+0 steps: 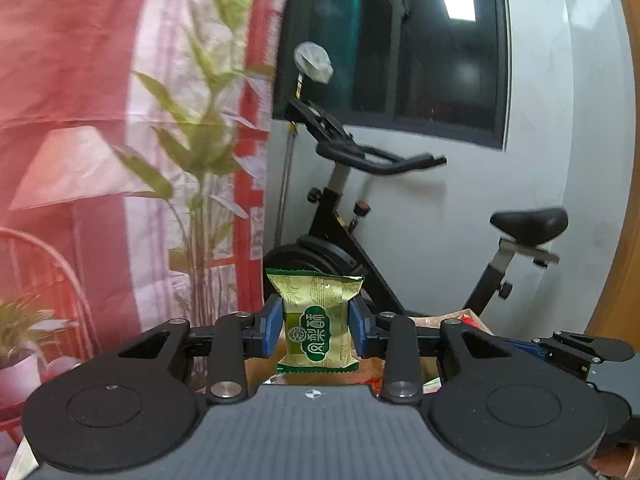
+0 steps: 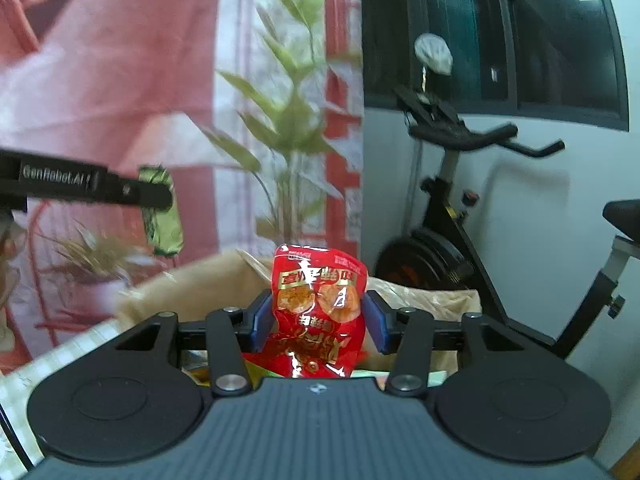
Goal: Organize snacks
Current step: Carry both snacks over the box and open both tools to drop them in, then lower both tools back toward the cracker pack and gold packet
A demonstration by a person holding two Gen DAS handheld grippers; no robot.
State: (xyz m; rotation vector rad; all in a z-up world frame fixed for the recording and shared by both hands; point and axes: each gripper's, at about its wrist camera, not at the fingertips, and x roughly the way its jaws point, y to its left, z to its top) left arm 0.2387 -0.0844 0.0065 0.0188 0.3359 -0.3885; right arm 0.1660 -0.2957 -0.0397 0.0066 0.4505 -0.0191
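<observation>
The left hand-held gripper (image 1: pixel 315 326) is narrowly parted, its blue pads (image 1: pixel 273 326) clamped on the sides of a small gold-and-green foil snack packet (image 1: pixel 316 320), held upright in the air. The right hand-held gripper (image 2: pixel 319 322) stands somewhat wider, its blue pads (image 2: pixel 262 322) gripping a crinkled red plastic snack pouch (image 2: pixel 318 304), raised above an open brown paper bag (image 2: pixel 424 300). Behind stands a black exercise bike (image 1: pixel 360 216).

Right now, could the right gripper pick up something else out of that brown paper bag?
Probably not yet. The right gripper is already clamped on a red snack packet, so its jaws are full. The brown paper bag sits open just beyond it, unobstructed, but the packet must go first.
</observation>
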